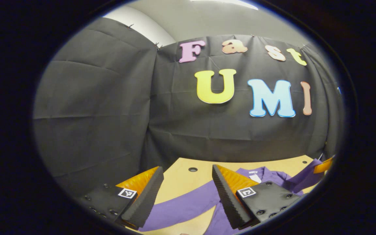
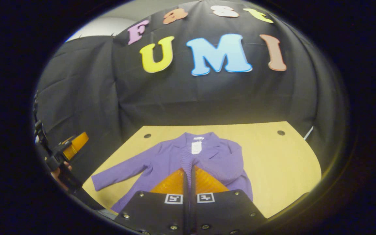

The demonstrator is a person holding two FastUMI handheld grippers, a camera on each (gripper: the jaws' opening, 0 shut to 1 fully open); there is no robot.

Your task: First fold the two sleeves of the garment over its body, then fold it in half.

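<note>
A purple garment (image 2: 217, 156) lies face up on the tan table (image 2: 279, 163), collar toward the far wall. Its one sleeve (image 2: 119, 174) stretches flat to the left. My right gripper (image 2: 189, 169) is shut on the ribbed cuff of the other sleeve (image 2: 188, 163), held over the garment's body. My left gripper (image 1: 187, 170) hangs open a little above the flat sleeve (image 1: 181, 205), nothing between its fingers. The right gripper (image 1: 323, 166) appears at the far right of the left gripper view, with the lifted sleeve (image 1: 305, 178) hanging from it.
A white tag (image 2: 196, 147) sits at the collar. The table (image 1: 181, 178) has small round holes (image 1: 193, 169) near its far corners. Black cloth walls close in behind and to the left. A hand (image 2: 60, 173) holds the left gripper (image 2: 73, 145) beyond the table's left edge.
</note>
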